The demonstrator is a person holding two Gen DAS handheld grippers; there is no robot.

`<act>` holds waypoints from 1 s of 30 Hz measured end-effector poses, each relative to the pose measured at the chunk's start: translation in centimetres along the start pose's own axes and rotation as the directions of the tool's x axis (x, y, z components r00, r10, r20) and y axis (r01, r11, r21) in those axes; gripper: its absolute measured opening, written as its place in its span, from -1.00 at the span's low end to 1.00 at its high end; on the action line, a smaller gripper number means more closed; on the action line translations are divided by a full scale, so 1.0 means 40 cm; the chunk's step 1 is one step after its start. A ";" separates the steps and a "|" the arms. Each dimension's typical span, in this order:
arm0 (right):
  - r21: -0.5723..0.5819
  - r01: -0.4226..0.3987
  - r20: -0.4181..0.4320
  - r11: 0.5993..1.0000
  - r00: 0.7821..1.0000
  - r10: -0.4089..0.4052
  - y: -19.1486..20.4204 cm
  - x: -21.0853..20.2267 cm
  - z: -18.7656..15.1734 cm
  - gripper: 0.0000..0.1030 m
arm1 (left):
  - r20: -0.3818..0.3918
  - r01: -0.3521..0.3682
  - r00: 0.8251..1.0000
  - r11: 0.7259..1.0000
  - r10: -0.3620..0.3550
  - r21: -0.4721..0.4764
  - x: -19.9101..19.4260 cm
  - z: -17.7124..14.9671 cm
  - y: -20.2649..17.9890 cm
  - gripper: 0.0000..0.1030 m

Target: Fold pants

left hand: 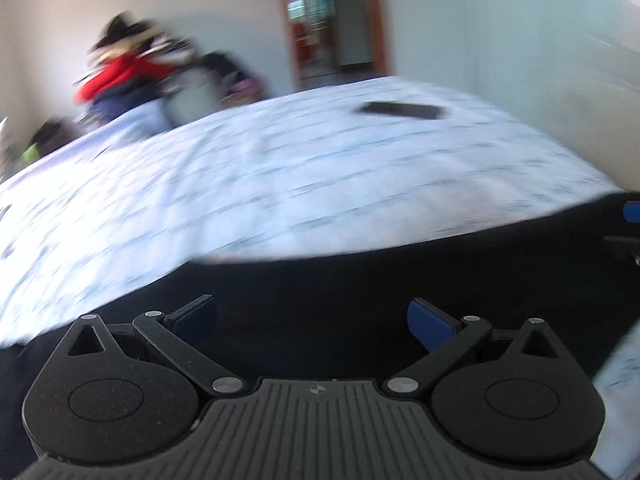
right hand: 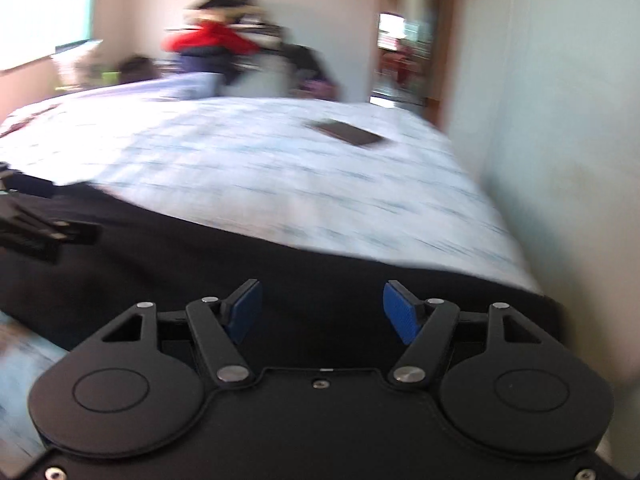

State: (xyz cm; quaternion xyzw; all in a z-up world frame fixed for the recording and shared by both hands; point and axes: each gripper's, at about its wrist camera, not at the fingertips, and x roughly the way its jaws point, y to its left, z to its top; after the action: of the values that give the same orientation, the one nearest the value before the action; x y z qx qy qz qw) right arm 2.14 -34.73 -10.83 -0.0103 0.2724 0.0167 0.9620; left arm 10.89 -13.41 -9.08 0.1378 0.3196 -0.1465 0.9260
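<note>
Hovering over the black pants [right hand: 240, 264] at the bed's [right hand: 280, 168] near edge, both the left gripper [left hand: 312, 320] and right gripper [right hand: 322, 308] are released, nothing between the jaws.

Both grippers hang just over the near edge of the black pants [left hand: 320, 280], pointing down and forward. The left gripper [left hand: 312, 320] has its blue pads spread wide with nothing pinched between them. The right gripper [right hand: 322, 308] likewise stands parted and holds nothing.

A home bedroom: patterned bedsheet [left hand: 280, 168], heaped clothes [right hand: 212, 44].
</note>
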 end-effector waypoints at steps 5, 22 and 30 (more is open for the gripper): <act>-0.203 -0.218 -0.018 0.954 0.975 0.219 0.222 0.139 0.106 0.32 | -0.109 -0.097 0.990 0.992 0.088 -0.085 0.010 -0.045 0.161 0.97; -0.336 -0.211 -0.040 0.918 0.977 0.210 0.463 0.287 0.219 0.39 | -0.085 -0.120 0.992 0.923 0.095 -0.366 -0.239 -0.117 0.436 0.97; -0.430 -0.373 -0.152 0.822 0.927 0.342 0.558 0.170 0.077 0.40 | -0.027 -0.285 0.957 0.909 0.290 -0.305 -0.336 -0.026 0.481 0.98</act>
State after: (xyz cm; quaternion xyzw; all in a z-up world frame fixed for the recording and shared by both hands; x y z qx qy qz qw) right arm 8.68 -12.16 -12.01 -0.1826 0.2907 0.2590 0.9028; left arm 7.12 7.11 1.73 0.0372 0.3060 0.0411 0.9504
